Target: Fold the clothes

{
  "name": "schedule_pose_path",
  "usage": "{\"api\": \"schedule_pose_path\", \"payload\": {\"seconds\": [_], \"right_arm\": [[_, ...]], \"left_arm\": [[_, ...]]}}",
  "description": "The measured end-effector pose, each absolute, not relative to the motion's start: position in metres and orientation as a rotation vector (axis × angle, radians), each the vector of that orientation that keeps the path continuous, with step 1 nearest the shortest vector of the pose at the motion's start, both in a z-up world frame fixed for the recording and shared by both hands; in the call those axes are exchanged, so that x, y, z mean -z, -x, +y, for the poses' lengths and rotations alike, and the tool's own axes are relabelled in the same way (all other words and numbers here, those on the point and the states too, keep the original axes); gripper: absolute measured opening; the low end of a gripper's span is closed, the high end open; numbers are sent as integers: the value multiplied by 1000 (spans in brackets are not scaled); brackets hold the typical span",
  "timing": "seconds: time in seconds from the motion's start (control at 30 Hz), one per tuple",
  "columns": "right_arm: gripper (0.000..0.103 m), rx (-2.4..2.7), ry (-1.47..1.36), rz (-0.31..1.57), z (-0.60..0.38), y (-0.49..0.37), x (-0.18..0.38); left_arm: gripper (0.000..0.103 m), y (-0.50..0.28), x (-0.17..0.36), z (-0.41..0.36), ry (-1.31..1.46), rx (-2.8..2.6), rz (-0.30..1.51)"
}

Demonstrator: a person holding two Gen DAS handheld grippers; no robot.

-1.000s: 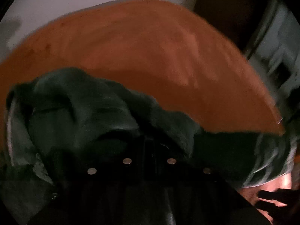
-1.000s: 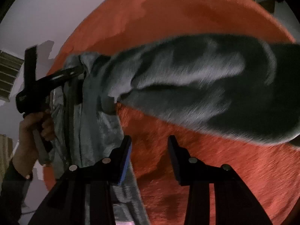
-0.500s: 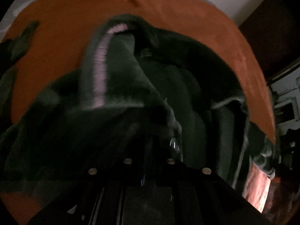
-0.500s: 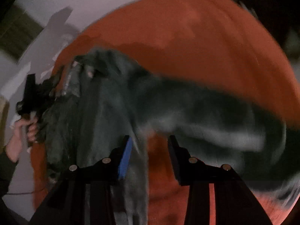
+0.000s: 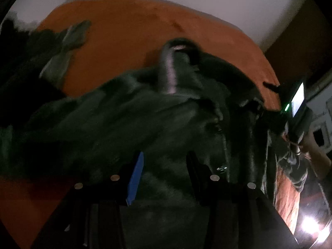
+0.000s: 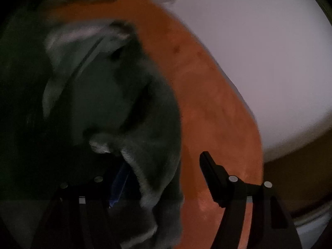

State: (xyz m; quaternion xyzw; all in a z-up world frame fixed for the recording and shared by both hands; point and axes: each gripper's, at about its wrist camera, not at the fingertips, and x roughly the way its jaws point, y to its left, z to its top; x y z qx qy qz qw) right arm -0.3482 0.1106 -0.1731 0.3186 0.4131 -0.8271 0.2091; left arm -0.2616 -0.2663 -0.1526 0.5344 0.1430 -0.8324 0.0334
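Garment: a dark grey-green fleece jacket point(image 5: 128, 124) lies crumpled on the orange bed cover point(image 5: 128, 37), just ahead of both grippers.
Long axis: in the left wrist view the bulk runs from the cover's near left edge toward its right edge; the bunching and blur hide any clearer direction.
Collar: a paler ribbed band point(image 5: 169, 72) stands up at the far side of the heap, pointing toward the wall.
Zip: a metal zip pull point(image 5: 222, 168) shows near the right finger of the left gripper.
Second cloth: another dark piece point(image 5: 60, 47) lies at the cover's far left edge.
Left gripper point(image 5: 164, 172): jaws have just been opening; they stand apart with fleece between them, pads not pressing.
Right gripper point(image 6: 166, 176): jaws have just been opening and stand wide; the jacket point(image 6: 116, 108) drapes over the left finger, while the right finger is over bare cover point(image 6: 207, 95).
Room: dim, with a plain pale wall point(image 6: 259, 51) behind the bed.
Right edge, left view: a hand point(image 5: 311, 143) holds the other gripper, with a lit screen point(image 5: 297, 98) and a green light.
Writing: none readable.
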Motion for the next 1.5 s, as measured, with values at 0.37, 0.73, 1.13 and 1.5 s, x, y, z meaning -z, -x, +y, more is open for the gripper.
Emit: {"api": "schedule_pose_path", "payload": {"seconds": [0.37, 0.73, 1.13, 1.5], "right_arm": [[80, 2487, -1511, -884, 285, 461, 167], [80, 2358, -1527, -303, 253, 433, 144], [6, 2142, -1772, -345, 238, 405, 178], [6, 2085, -1612, -109, 115, 411, 134]], "left_arm": [[45, 240, 177, -301, -1715, 2440, 706], [45, 233, 178, -284, -1769, 2440, 662], [45, 200, 183, -241, -1900, 2421, 654], [45, 168, 199, -259, -1963, 2307, 617]]}}
